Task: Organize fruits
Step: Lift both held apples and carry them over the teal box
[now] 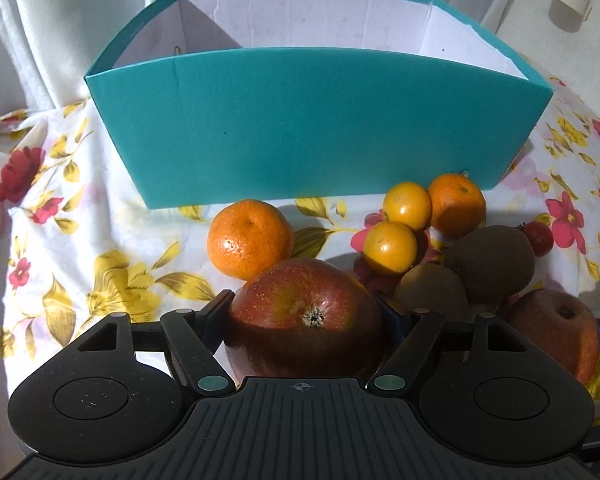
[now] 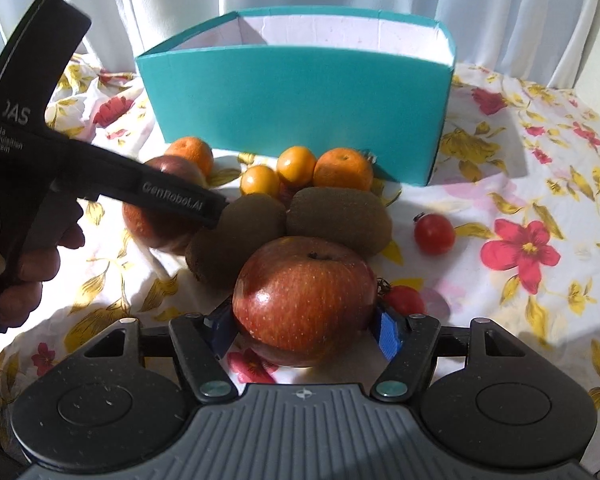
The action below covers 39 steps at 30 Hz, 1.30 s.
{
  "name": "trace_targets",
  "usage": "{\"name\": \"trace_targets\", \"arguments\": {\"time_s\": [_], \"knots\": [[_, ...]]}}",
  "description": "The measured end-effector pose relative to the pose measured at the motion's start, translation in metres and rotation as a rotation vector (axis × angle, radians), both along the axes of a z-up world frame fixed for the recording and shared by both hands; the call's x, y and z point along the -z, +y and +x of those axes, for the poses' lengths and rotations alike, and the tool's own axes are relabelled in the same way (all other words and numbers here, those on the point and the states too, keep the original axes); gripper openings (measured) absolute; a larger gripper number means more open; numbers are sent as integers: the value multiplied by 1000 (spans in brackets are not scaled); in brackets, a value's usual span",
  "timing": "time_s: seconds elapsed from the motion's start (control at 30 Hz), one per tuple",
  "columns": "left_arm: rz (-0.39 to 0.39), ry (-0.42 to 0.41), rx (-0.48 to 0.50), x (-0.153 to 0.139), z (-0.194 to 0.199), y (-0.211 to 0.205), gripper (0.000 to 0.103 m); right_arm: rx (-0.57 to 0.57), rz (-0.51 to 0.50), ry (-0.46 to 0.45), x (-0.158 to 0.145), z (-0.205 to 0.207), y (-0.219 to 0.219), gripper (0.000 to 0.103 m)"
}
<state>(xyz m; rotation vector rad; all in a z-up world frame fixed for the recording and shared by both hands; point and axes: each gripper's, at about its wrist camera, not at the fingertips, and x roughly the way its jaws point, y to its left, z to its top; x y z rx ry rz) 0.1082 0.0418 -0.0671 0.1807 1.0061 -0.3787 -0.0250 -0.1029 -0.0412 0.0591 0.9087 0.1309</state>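
Your left gripper (image 1: 306,312) is clamped on a dark red apple (image 1: 306,320), one finger pressed to each flank. Your right gripper (image 2: 304,326) grips a second red apple (image 2: 304,300) the same way, its blue pads (image 2: 388,330) against the sides. From the right wrist, two kiwis (image 2: 338,220) lie touching at 12 o'clock of that apple, a cherry tomato (image 2: 434,234) sits apart at 2 o'clock, and another tomato (image 2: 404,300) lies just beside the apple at 3 o'clock. Beyond the kiwis, two small yellow-orange citrus (image 2: 296,166) and a mandarin (image 2: 343,170) huddle against the teal box (image 2: 300,100), which stands open on the floral tablecloth (image 2: 540,200). Another mandarin (image 2: 192,152) sits at 11 o'clock.
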Motion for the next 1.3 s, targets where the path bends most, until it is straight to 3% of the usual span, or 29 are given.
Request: {"name": "trace_targets", "arguments": {"time_s": [0.2, 0.37, 0.6, 0.97, 1.1, 1.3], "knots": [[25, -14, -1, -19, -14, 1, 78, 44, 11, -47, -18, -4, -15, 68], [-36, -23, -3, -47, -24, -1, 78, 83, 43, -83, -39, 2, -30, 68], [-12, -150, -31, -97, -21, -13, 78, 113, 29, -189, -74, 23, -47, 68], [-28, -312, -160, -174, 34, -30, 78, 178, 16, -315, -115, 80, -58, 68], [-38, -293, -185, -169, 43, -27, 78, 197, 19, -354, -118, 91, -58, 68], [-25, -224, -189, -146, 58, -26, 78, 196, 26, -322, -107, 106, -57, 69]]}}
